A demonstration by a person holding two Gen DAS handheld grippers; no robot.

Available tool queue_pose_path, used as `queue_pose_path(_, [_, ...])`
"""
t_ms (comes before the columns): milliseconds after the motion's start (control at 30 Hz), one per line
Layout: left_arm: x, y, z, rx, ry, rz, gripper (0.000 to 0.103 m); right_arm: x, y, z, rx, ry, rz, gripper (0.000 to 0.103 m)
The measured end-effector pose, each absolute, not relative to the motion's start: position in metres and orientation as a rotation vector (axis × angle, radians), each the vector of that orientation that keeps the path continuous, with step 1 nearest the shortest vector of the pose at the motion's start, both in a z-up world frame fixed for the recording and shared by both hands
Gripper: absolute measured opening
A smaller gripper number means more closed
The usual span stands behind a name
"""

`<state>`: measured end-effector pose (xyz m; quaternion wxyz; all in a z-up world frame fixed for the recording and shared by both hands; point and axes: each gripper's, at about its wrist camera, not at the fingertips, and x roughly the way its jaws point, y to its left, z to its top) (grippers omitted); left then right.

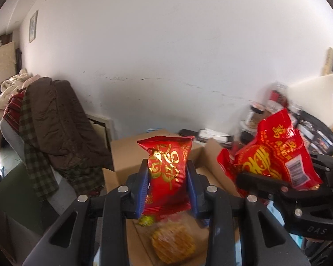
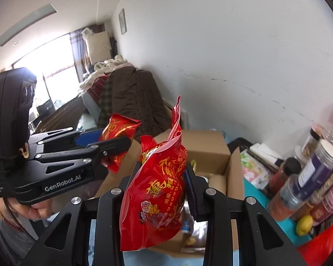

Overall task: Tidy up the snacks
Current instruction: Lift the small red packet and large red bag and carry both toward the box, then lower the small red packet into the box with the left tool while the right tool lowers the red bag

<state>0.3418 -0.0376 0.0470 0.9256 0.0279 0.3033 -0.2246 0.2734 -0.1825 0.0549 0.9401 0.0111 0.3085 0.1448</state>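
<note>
each tool grips a snack: left tool (image 1: 167, 184) a small red packet (image 1: 166, 173), right tool (image 2: 161, 190) a red bag (image 2: 155, 197); neither has been dropped into the open box (image 2: 233, 177) just beyond them.

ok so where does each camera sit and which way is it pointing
Left wrist: on the left gripper, looking along its jaws, shut on a small red packet, over an open cardboard box toward a white wall.
Right wrist: on the right gripper, jaws shut on a larger red bag; a hand shows at left.
Shared: both see the box, the wall and the other gripper with its packet.
</note>
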Motion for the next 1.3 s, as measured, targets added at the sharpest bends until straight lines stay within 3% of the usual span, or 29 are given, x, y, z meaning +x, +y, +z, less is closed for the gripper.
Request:
queue_pose_path(733, [0.397, -0.065, -0.045, 0.234, 0.930, -0.385, 0.031, 0.351, -0.184, -0.044, 0.085, 1.024, 0.297, 0.035])
queue_pose_path(1300, [0.404, -0.084, -0.082, 0.334, 1.078, -0.362, 0.031, 0.360, -0.187, -0.075, 0.038, 1.123, 0.240, 0.036])
